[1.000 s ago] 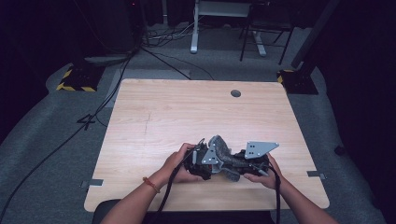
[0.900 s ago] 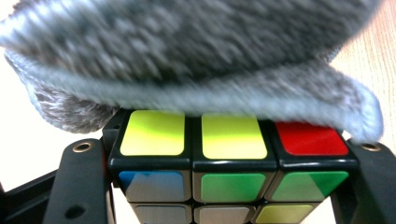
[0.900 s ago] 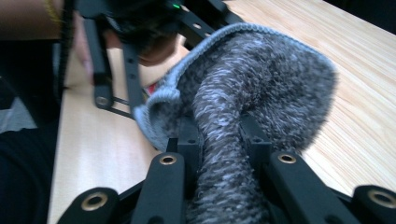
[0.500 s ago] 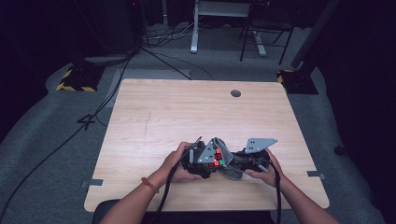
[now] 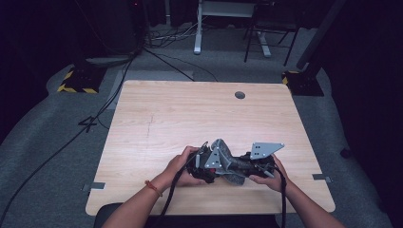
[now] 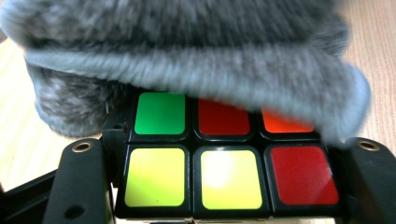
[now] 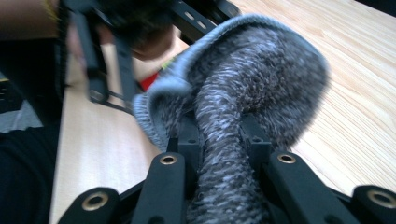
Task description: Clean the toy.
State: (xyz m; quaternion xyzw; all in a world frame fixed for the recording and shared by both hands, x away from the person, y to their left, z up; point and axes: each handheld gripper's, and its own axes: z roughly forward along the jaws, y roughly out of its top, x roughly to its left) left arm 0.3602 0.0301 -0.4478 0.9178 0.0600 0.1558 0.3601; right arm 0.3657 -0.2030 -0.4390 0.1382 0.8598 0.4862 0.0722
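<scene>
A Rubik's cube (image 6: 229, 177) with green, red, orange and yellow stickers sits squeezed between the two black jaws of my left gripper (image 6: 226, 158). A grey fuzzy knit sock (image 6: 187, 60) drapes over the cube's top and far side, its ribbed cuff across the upper row. My right gripper (image 7: 222, 135) is shut on a bunched stretch of that sock (image 7: 261, 74). In the high view the left gripper (image 5: 203, 164) and right gripper (image 5: 244, 167) meet near the table's front edge with the sock (image 5: 227, 159) between them.
The light wooden table (image 5: 190, 118) has a round cable hole (image 5: 240, 95) at its far side. Cables trail from both grippers off the front edge. Black-and-yellow stand feet (image 5: 76, 83) and a chair base (image 5: 266, 42) stand on the grey floor beyond.
Both hands stay near the table's front edge with only small shifts. The sock now covers more of the cube, so less of its red face shows from above.
</scene>
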